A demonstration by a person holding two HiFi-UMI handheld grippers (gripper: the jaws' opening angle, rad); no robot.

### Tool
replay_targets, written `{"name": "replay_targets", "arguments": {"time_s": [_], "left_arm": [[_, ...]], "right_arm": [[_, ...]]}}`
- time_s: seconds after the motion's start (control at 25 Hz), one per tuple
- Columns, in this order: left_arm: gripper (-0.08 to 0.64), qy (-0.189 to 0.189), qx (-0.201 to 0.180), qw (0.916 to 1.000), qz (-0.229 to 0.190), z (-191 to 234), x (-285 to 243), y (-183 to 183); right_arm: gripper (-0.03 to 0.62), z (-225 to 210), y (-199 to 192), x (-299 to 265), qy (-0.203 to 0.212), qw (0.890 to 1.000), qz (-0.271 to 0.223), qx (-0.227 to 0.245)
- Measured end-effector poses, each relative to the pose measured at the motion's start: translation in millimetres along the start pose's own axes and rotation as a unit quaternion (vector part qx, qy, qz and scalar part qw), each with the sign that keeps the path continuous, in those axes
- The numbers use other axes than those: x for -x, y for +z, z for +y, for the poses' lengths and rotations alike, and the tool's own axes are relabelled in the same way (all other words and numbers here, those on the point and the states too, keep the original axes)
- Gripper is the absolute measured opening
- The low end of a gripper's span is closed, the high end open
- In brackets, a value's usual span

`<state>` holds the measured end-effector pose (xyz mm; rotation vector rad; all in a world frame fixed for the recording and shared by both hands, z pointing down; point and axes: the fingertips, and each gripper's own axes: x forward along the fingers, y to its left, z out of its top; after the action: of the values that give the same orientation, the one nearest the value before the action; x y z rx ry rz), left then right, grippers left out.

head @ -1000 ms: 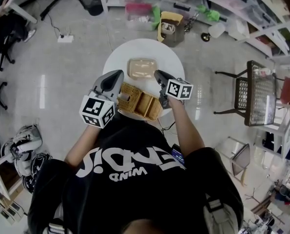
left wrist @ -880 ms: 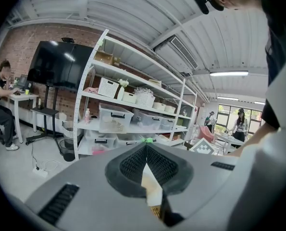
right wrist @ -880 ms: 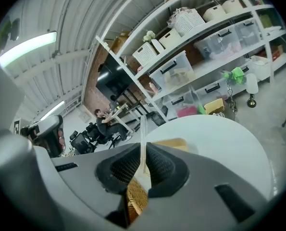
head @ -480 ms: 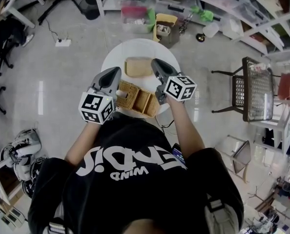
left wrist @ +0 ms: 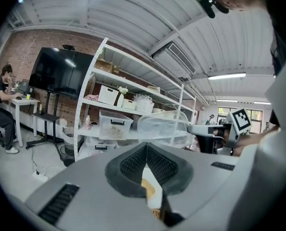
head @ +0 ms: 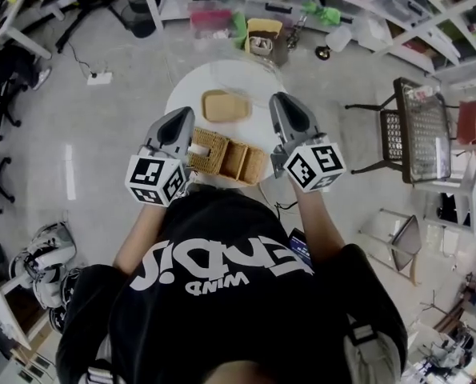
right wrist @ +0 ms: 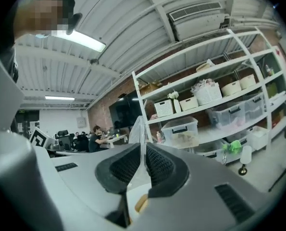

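A compartmented wicker basket [head: 226, 157] sits at the near edge of a round white table [head: 182, 94]. My left gripper [head: 184, 138] is shut on the basket's left end; wicker shows low between its jaws [left wrist: 155, 214]. A tan bread-like block [head: 225, 106] lies behind the basket. My right gripper [head: 280, 109] is raised right of the basket and shut on the thin rim of a clear plastic dome lid [right wrist: 139, 129]. That lid [left wrist: 164, 126] hangs in the air above the table. In the head view the lid [head: 250, 77] is only a faint outline.
A dark wire chair [head: 418, 142] stands right of the table. White shelves with bins run along the far side, with a yellow box [head: 262, 37] and a pink crate [head: 210, 18] on the floor below them. A power strip [head: 98, 78] and helmets [head: 46, 254] lie at the left.
My right gripper has risen and swung right, away from the basket's right end, carrying the clear lid up with it. The left gripper has stayed at the basket's left end.
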<state>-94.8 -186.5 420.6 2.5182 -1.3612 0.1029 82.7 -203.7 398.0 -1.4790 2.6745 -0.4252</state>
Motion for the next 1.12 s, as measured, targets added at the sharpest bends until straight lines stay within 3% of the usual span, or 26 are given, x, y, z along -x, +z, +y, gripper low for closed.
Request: {"name": "replay_targets", "arguments": {"time_s": [0.32, 0.6, 1.12], "left_arm": [[-0.002, -0.007, -0.006, 0.9999, -0.007, -11, 8, 6], [-0.002, -0.015, -0.019, 0.9996, -0.012, -17, 8, 5], [-0.002, -0.002, -0.025, 0.9997, -0.008, -12, 11, -11]], "right_arm": [[0.035, 3, -5, 56, -0.062, 0.998, -0.017, 0.029], [0.035, 1, -20, 74, -0.103, 0.993, -0.023, 0.049], [0.035, -2, -48, 65, -0.100, 0.994, -0.002, 0.040]]}}
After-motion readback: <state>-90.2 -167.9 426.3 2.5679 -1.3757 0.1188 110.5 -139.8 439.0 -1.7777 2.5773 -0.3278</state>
